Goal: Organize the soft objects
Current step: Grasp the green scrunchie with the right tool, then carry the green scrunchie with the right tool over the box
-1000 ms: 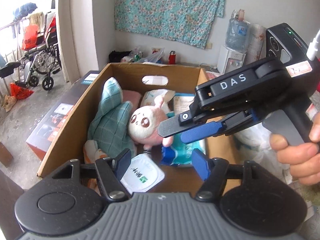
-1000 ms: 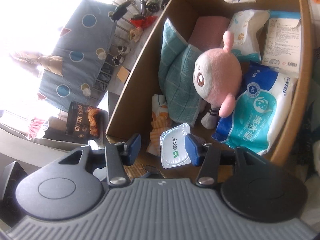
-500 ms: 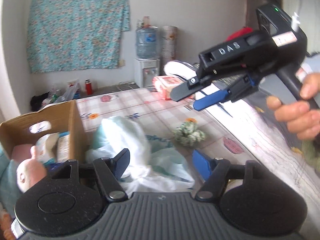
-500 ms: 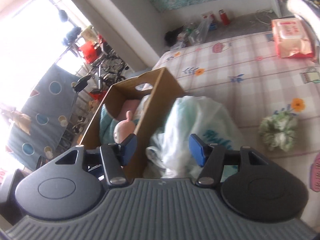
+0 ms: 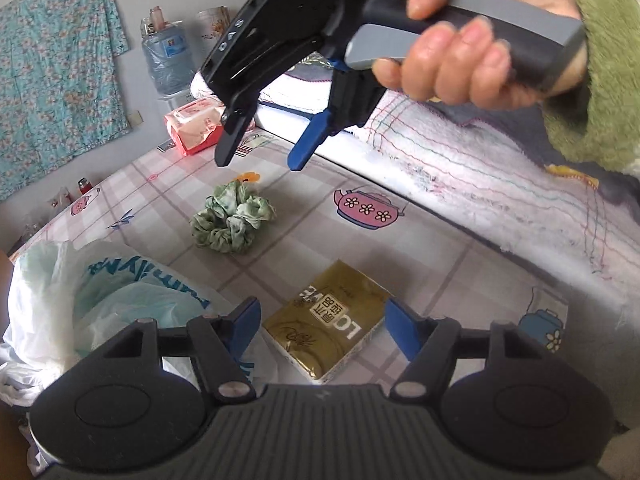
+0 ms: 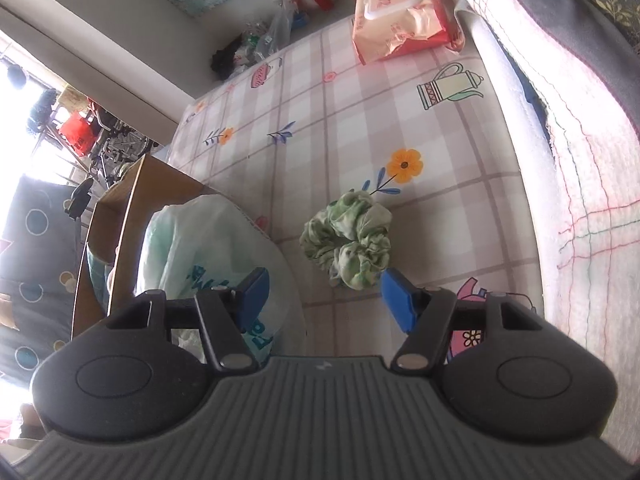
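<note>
On the bed (image 5: 400, 240), beside the box (image 6: 116, 216), lie a bag (image 5: 60, 300), a gold pack (image 5: 332, 332) and a green scrunchie (image 5: 232, 220). The left claw (image 5: 320, 326) hangs released around the pack, not pressing it: lower it squarely, then close on the short sides. The right claw (image 6: 324, 294), jaws just widened and empty, hovers near the scrunchie (image 6: 352, 236): center it, pinch the bunched fabric.

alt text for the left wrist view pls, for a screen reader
The open left tool hovers over a gold tissue pack on a patterned sheet. Beyond it lies a green scrunchie, with the hand-held right tool open above, and a white plastic bag at left.
</note>
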Motion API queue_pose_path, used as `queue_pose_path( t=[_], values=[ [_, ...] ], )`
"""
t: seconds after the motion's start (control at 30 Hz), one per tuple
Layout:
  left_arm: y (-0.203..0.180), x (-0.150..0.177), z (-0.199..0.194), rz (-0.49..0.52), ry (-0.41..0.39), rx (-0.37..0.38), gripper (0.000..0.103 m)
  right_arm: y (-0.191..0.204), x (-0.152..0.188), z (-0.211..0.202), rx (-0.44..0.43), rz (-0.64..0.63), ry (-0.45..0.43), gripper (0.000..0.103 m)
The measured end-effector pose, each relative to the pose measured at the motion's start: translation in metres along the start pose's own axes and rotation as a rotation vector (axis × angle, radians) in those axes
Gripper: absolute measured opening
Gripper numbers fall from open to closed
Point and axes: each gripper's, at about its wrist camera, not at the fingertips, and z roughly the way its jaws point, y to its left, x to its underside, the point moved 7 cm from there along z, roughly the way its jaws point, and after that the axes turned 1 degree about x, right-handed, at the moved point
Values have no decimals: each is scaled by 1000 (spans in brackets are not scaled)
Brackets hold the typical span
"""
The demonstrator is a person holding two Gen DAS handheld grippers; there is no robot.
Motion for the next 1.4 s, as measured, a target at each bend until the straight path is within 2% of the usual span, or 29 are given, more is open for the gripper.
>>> queue_pose_path(
  t=[0.17,0.37,0.43,0.6,0.73,1.03,1.23,1.4],
  values=[
    [-7,3,16,69,33,-12,70,-8,-16,41,6,15,49,62],
    [-13,5,28,132,39,-28,71,-9,-27,78,37,-33,84,60],
    [-14,4,31,143,40,-32,71,-9,-27,85,52,-52,94,55],
    [-12,5,37,136,50,-32,73,-11,-27,89,84,-88,78,25],
    [-10,1,36,112,53,-22,70,-15,-23,86,85,-93,62,17],
    [-14,3,23,119,15,-40,63,-8,-22,38,44,-93,-49,14],
    [-12,-8,-9,113,-68,-81,63,11,-25,-8,21,-112,-138,14],
    [1,-19,-50,87,-156,-130,63,47,-25,-49,-29,-155,-211,14]
  ],
)
